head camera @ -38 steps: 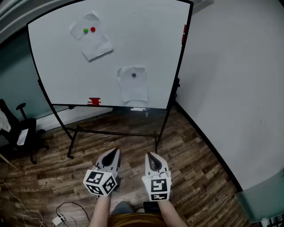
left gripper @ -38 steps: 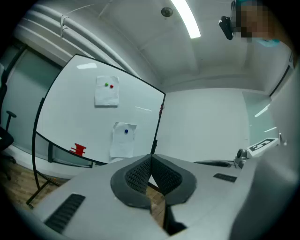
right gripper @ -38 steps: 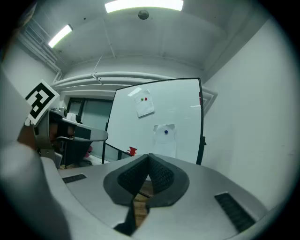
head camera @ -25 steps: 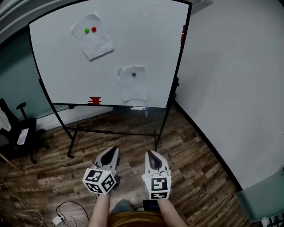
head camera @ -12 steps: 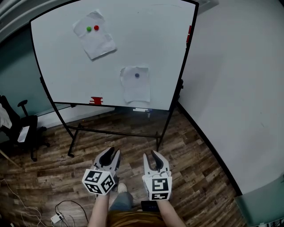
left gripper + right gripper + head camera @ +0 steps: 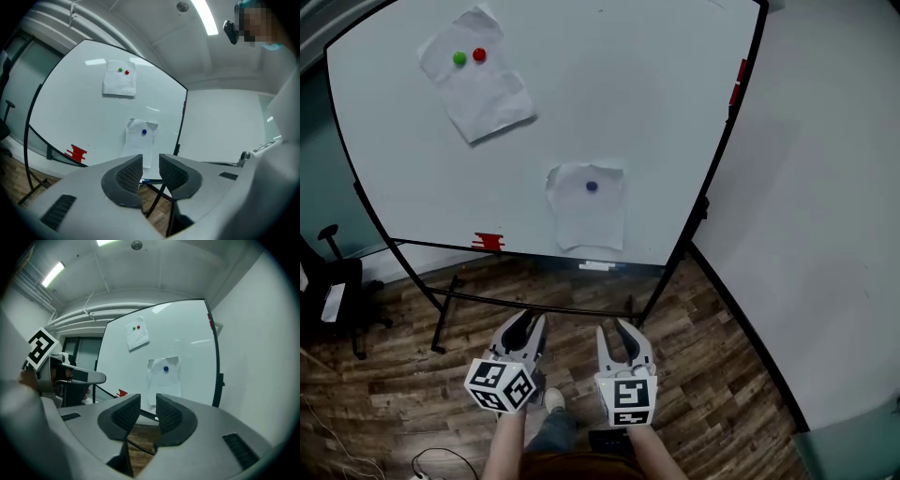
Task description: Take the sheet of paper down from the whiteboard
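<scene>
On the whiteboard (image 6: pixel 619 84) hang two sheets. A lower white sheet (image 6: pixel 589 217) is pinned by a blue magnet (image 6: pixel 592 187). An upper crumpled sheet (image 6: pixel 478 89) carries a green and a red magnet. My left gripper (image 6: pixel 528 321) and right gripper (image 6: pixel 613 327) are side by side, low and well short of the board, pointing at it. Both are empty. The left is open, and the right's jaws are opening. The lower sheet (image 6: pixel 140 138) stands just above the left gripper (image 6: pixel 151 161) in its view, and that sheet (image 6: pixel 164 378) shows above the right gripper (image 6: pixel 148 401).
The board stands on a black wheeled frame (image 6: pixel 441 319) over a wood floor. A red item (image 6: pixel 487 241) sits on the board's tray. A white wall (image 6: pixel 825 234) rises close on the right. An office chair (image 6: pixel 333 300) stands at the left, and a cable (image 6: pixel 431 459) lies by my feet.
Both grippers' jaws went from shut to open. The grippers and I have moved toward the whiteboard, which now looks larger, with the lower sheet closer ahead.
</scene>
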`<state>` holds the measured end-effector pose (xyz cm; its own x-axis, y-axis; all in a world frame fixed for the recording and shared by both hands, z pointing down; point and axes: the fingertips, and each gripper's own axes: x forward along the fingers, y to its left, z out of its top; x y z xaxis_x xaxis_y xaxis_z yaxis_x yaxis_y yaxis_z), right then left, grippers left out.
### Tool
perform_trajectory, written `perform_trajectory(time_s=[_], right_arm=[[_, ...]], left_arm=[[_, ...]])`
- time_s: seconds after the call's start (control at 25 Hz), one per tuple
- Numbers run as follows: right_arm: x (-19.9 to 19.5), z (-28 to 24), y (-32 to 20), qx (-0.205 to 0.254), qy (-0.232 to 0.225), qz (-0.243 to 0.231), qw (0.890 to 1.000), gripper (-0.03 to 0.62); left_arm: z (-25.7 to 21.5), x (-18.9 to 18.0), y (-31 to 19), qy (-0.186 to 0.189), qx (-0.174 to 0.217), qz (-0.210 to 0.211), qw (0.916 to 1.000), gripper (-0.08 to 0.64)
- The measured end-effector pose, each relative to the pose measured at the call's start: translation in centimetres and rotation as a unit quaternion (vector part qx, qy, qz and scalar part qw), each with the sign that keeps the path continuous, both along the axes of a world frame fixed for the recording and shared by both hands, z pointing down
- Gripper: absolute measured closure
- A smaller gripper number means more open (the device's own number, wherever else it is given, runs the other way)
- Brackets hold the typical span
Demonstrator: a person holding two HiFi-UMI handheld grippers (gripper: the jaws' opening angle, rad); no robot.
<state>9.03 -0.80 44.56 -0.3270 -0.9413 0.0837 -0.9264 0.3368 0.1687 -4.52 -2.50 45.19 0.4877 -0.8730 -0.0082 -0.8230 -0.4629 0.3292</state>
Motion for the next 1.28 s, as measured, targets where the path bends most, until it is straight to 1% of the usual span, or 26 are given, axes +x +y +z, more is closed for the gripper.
perform_trajectory(time_s=[0.2,0.32,0.44,0.56,0.68,0.88,1.08,1.28], right_arm=[[-0.9,-1.5,-10.1,0.001,0.009,0.018,1.0,0.471],[-1.8,-2.5,-15.3,0.011,0.013,0.027,0.999,0.465],[-2.0,-2.9,-19.7,0.015,0.015,0.042,0.999,0.462],[-2.2,-2.9,-22.8,0.016,0.02,0.055,0.998,0.456],[-2.4,-3.3,-24.6,0.023,0.027,0.066,0.997,0.448],[-2.5,-4.1,-26.6,0.034,0.043,0.075,0.996,0.442],[-2.5,-4.7,-28.6,0.043,0.046,0.078,0.995,0.437],[-2.4,-4.9,-29.5,0.049,0.043,0.079,0.995,0.439]], left_arm=[[-1.2,-1.5,-10.1,-0.007,0.001,0.004,1.0,0.434],[-2.4,-2.0,-15.6,-0.007,0.011,0.018,0.9997,0.434],[-3.1,-2.3,-19.6,-0.014,0.025,0.023,0.9993,0.437],[-2.7,-2.6,-22.8,-0.011,0.021,0.033,0.9992,0.437],[-2.1,-2.5,-24.9,-0.004,0.012,0.048,0.9988,0.449],[-1.5,-1.7,-26.8,0.005,0.01,0.064,0.9979,0.449],[-2.0,-1.0,-28.2,-0.001,0.021,0.073,0.9971,0.448],[-2.7,-0.8,-29.4,0.002,0.029,0.074,0.9968,0.448]])
